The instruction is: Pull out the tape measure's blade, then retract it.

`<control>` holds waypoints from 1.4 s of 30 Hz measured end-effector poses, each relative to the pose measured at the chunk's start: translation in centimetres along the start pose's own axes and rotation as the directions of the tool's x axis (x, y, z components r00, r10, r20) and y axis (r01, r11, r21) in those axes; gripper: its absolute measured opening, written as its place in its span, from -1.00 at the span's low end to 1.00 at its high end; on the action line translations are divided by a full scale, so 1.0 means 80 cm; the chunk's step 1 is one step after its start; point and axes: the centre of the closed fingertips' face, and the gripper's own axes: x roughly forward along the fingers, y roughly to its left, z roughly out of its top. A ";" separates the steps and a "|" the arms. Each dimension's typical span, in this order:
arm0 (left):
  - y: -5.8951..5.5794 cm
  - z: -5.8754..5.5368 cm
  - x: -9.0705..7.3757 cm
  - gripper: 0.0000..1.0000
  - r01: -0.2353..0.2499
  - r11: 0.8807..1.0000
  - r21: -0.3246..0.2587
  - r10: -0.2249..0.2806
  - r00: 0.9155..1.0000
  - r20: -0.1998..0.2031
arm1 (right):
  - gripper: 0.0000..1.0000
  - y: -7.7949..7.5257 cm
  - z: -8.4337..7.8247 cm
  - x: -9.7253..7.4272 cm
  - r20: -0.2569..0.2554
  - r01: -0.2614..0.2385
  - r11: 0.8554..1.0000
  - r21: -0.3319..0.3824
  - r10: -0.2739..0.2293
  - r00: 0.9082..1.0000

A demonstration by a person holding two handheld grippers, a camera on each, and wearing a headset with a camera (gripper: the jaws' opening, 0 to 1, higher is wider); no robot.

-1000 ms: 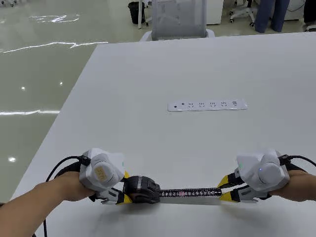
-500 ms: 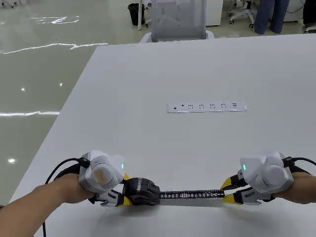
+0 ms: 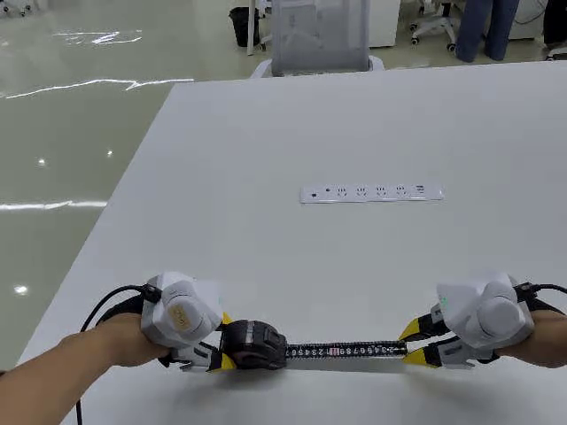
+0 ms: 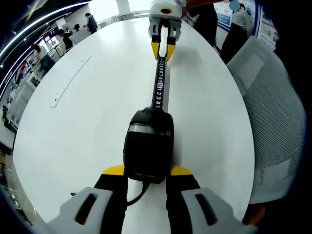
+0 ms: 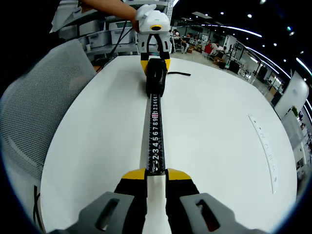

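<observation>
Left fingers: the left gripper (image 4: pixel 146 170) has its yellow-tipped fingers (image 4: pixel 113 170) closed against both sides of the black tape measure case (image 4: pixel 147 141). I read it as a firm clamp with no gap.
Right fingers: the right gripper (image 5: pixel 156 174) is nearly closed, and its fingers (image 5: pixel 134 174) pinch the free end of the blade (image 5: pixel 155 136).
Blade: it is drawn out straight from case to right fingers, numbers up. It lies low over the worktop (image 3: pixel 310 133), but I cannot tell whether it touches.
Case position: it sits on the worktop at the near left, just beside the left gripper's tips.
Near edge: both grippers work close to it, with the blade running roughly parallel. A grey mesh chair (image 4: pixel 273 122) stands just beyond this edge.
Left edge: it is near the left gripper, and glossy floor (image 3: pixel 71 133) lies beyond it.
Open room: I see broad bare worktop ahead of the blade. A white power strip (image 3: pixel 370 191) lies flat, well apart from it and parallel. To the right of the right gripper the worktop runs on.
Far edge: it is well away, with a second mesh chair (image 3: pixel 321 35) against it.
Cables: a black lead (image 3: pixel 106 297) trails from the left gripper toward the left edge.
Count: I count two grippers, one tape measure, one power strip and two chairs.
</observation>
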 end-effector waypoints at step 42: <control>0.000 0.000 0.001 -0.49 -0.001 1.000 0.006 0.001 1.000 -0.006 | -0.76 0.000 -0.027 -0.013 -0.015 0.010 1.000 0.030 -0.010 1.000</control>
